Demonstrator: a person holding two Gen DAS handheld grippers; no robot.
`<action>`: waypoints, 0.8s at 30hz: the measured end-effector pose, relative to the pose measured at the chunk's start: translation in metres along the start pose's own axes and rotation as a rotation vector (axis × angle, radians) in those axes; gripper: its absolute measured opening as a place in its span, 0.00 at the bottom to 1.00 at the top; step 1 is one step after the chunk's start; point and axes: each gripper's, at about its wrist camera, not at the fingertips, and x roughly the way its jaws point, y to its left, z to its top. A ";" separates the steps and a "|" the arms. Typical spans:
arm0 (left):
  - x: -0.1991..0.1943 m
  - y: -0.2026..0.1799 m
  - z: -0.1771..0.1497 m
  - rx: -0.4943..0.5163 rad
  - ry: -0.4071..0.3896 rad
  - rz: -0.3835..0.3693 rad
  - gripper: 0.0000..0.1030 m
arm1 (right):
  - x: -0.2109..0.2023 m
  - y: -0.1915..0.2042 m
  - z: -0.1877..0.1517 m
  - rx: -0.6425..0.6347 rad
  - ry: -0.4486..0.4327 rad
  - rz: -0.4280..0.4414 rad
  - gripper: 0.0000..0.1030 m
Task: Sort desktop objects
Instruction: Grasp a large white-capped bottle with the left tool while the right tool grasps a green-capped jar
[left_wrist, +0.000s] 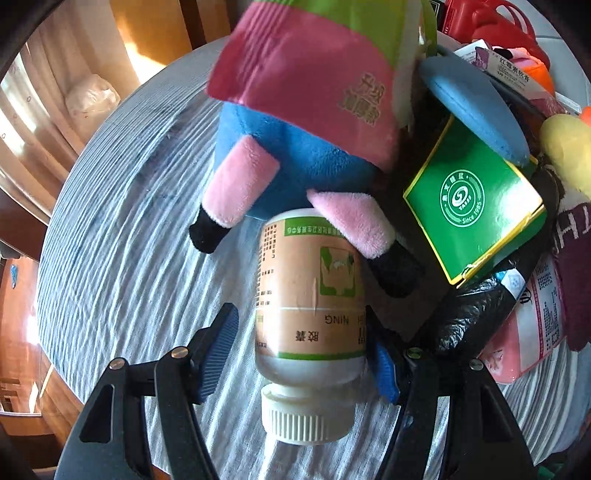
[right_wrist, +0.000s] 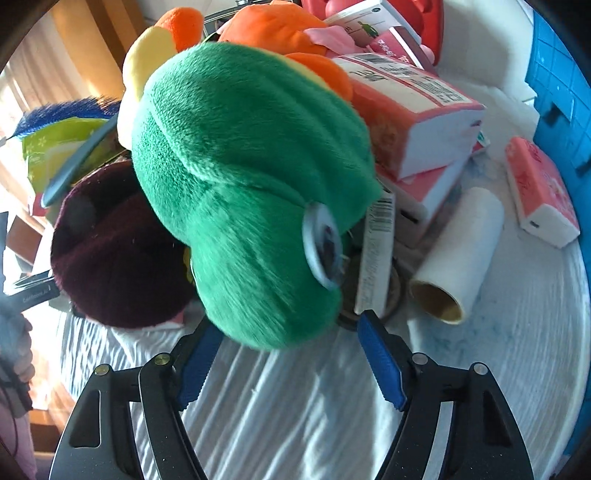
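peach-labelled white-capped bottle (left_wrist: 308, 295)

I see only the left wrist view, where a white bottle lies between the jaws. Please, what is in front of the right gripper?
Observer: A green plush toy is between the open jaws of the right gripper.
Operator: Is anything lying free beside it?
Observer: Yes, a white roll lies on the cloth, to the toy's right in that view.
Operator: And is a bin near?
Observer: What looks like a blue crate stands at the right edge.
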 end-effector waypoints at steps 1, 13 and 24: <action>0.001 -0.002 -0.001 0.003 -0.001 -0.010 0.56 | 0.001 0.003 0.001 0.002 -0.004 -0.001 0.73; -0.026 0.005 -0.035 0.043 -0.028 -0.045 0.50 | 0.012 0.024 -0.002 0.010 -0.022 -0.045 0.40; -0.095 0.003 -0.025 0.098 -0.200 -0.116 0.50 | -0.058 0.006 -0.021 0.016 -0.102 -0.038 0.40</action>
